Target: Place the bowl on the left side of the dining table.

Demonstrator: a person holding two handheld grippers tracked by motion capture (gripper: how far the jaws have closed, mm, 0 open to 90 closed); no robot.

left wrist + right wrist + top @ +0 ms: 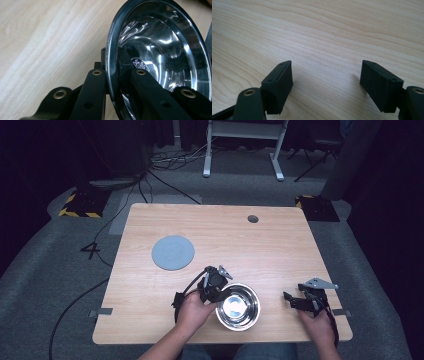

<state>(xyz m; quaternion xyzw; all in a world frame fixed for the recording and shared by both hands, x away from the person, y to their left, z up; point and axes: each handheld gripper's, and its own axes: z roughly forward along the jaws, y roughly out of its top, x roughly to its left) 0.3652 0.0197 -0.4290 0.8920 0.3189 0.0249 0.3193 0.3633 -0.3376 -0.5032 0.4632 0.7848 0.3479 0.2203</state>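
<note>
Gripping the bowl point(160, 50) rim, the left tongs point(113, 72) were clamped shut. The right tongs point(327, 85) stood wide open, empty, over the worktop point(324, 30).

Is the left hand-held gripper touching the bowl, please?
Touching: in the left gripper view, the left hand-held gripper is shut on the bowl rim, one jaw inside, one outside.

Evenly lit table, dark surroundings; glare on the steel bowl point(162, 50).
</note>
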